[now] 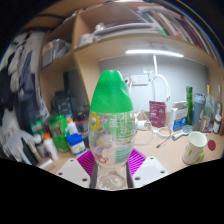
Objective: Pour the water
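A clear plastic bottle with a green top and a printed label stands upright between my fingers, filling the middle of the view. Both magenta pads press against its lower sides, and its base shows just above the fingers. My gripper is shut on the bottle and holds it above the desk. A white paper cup with green print lies tilted on the desk, beyond the fingers to the right.
Cluttered desk behind the bottle: green and white containers on the left, a pink box, a spoon and bottles on the right. Shelves with books hang above, with a light strip beneath.
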Tool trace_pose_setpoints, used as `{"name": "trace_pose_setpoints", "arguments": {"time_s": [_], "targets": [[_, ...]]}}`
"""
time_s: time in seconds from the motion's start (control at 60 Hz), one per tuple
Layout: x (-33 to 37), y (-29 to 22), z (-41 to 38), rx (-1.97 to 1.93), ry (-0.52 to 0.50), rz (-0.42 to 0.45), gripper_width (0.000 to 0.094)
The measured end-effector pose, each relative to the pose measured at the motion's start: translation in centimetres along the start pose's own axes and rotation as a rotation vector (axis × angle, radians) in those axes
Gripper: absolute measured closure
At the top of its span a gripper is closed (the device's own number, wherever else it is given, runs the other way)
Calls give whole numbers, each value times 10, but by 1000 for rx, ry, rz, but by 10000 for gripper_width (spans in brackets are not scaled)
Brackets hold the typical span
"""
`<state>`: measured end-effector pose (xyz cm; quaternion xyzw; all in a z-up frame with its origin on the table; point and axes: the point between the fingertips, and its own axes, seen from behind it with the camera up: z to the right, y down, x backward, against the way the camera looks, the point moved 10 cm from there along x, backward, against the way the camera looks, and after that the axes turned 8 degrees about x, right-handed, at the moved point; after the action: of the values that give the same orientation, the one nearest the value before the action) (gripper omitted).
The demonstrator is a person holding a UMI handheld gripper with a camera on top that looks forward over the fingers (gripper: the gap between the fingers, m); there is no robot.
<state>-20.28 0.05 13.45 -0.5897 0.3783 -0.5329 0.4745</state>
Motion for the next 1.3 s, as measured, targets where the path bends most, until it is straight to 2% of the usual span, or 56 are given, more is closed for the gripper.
{"name": "trace_pose_setpoints", "arguments": {"time_s": [0.033, 0.05, 0.117, 0.167, 0.183, 0.2, 0.233, 0.367, 0.45, 0.5, 0.617, 0.75, 1.0, 1.117, 1.2, 1.3], "targets": [[2, -18, 7, -72, -4, 17, 544], [4, -26, 15, -115, -18, 22, 518], [9, -58, 43, -353, -48, 35, 516], [8, -77, 65, -551, -67, 32, 519], [8, -81, 74, -616, -73, 28, 547], [7, -84, 83, -679, -82, 22, 517], [6, -89, 99, -804, -102, 6, 519], [-7, -80, 134, -1336, -223, -108, 523], [-8, -77, 146, -1609, -284, -143, 520], [-9, -69, 156, -1719, -330, -142, 521], [-7, -62, 164, -1902, -346, -123, 522], [-8, -66, 170, -2097, -356, -51, 518], [-9, -74, 174, -2229, -380, 4, 521], [-11, -73, 172, -2203, -361, -35, 519], [-12, -75, 170, -2012, -340, -80, 520], [2, -92, 180, -1556, -339, -113, 520]]}}
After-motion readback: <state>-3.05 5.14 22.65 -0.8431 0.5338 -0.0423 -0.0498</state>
